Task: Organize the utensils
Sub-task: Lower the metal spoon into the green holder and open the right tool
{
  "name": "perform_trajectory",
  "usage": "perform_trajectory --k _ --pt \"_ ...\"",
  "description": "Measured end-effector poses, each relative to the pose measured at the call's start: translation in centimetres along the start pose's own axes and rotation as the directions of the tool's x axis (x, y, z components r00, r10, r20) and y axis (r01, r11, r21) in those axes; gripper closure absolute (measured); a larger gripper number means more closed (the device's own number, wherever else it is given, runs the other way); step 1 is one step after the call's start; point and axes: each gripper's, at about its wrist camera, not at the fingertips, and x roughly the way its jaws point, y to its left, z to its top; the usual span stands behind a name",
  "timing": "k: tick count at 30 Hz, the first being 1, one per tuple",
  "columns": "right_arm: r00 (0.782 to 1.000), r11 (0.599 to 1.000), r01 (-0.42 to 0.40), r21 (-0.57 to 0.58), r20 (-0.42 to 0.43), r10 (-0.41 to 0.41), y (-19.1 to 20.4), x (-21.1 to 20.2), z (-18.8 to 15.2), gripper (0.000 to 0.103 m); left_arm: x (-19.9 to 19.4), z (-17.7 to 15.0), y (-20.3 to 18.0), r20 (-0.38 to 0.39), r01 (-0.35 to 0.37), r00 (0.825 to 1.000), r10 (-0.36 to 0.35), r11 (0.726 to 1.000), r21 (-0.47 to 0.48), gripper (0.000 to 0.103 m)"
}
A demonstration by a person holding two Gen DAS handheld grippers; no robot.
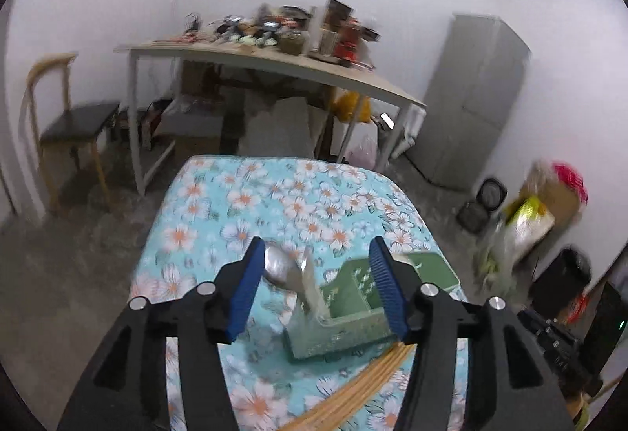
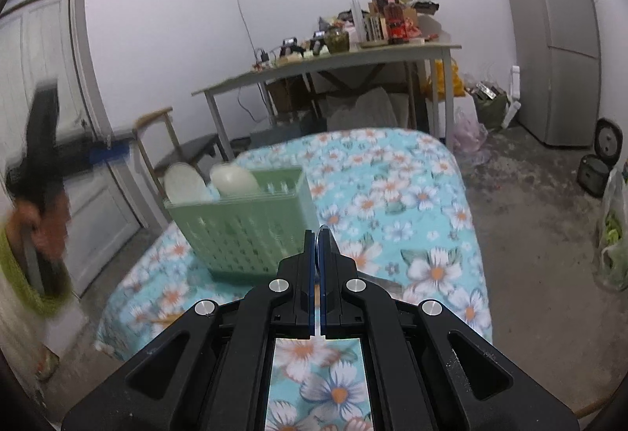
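Observation:
A green plastic utensil basket (image 1: 355, 309) stands on the floral tablecloth (image 1: 251, 203). In the left wrist view metal spoons (image 1: 280, 266) stick up from its left end, and wooden chopsticks (image 1: 353, 391) lie on the cloth in front of it. My left gripper (image 1: 318, 276) is open and empty, above the basket. In the right wrist view the basket (image 2: 243, 231) holds two pale spoon bowls (image 2: 231, 179). My right gripper (image 2: 318, 234) is shut; a thin dark metal piece (image 2: 333, 244) shows at its tips, and I cannot tell whether it is held.
A cluttered table (image 2: 353, 58) stands behind, with a chair (image 1: 66, 125) to its left and a grey fridge (image 2: 557, 38) to its right. Bags and a rice cooker (image 2: 600, 164) sit on the floor at right. The person's hand and left gripper (image 2: 39, 164) show at far left.

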Motion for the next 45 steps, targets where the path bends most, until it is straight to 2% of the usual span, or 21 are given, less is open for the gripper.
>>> perform_trajectory --k 6,11,14,23,31,36,38,45 --pt "0.991 0.994 -0.104 0.02 0.087 0.102 0.6 -2.0 4.6 0.103 0.5 -6.1 2.5 -0.046 -0.078 0.996 0.074 0.993 -0.087 0.048" --pt "0.952 0.961 -0.271 0.049 0.159 0.26 1.3 -3.0 8.8 0.103 1.0 -10.7 3.3 -0.111 -0.145 0.984 0.137 0.987 -0.072 0.048" --pt "0.932 0.943 -0.331 0.046 0.172 0.319 2.3 -2.4 10.5 0.103 0.9 -12.3 3.6 -0.124 -0.169 0.979 0.16 0.984 -0.06 0.048" --pt "0.938 0.938 -0.34 0.063 0.091 0.334 3.8 1.0 10.4 0.103 0.5 -13.2 4.3 -0.115 -0.182 0.978 0.175 0.982 -0.051 0.047" --pt "0.956 0.951 -0.29 0.111 -0.017 0.293 3.6 5.7 8.2 0.103 1.0 -13.6 4.2 -0.126 -0.166 0.979 0.159 0.985 -0.044 0.045" --pt "0.963 0.96 -0.25 0.129 -0.071 0.26 3.5 7.6 6.9 0.093 1.2 -14.0 4.0 -0.136 -0.16 0.979 0.154 0.986 -0.037 0.045" --pt "0.967 0.962 -0.239 0.13 -0.06 0.248 3.3 7.3 6.8 0.077 1.2 -14.0 3.9 -0.138 -0.159 0.978 0.153 0.987 -0.032 0.044" --pt "0.978 0.973 -0.204 0.112 -0.028 0.208 2.8 5.2 6.1 0.064 1.5 -14.1 3.4 -0.139 -0.14 0.981 0.136 0.99 -0.023 0.041"
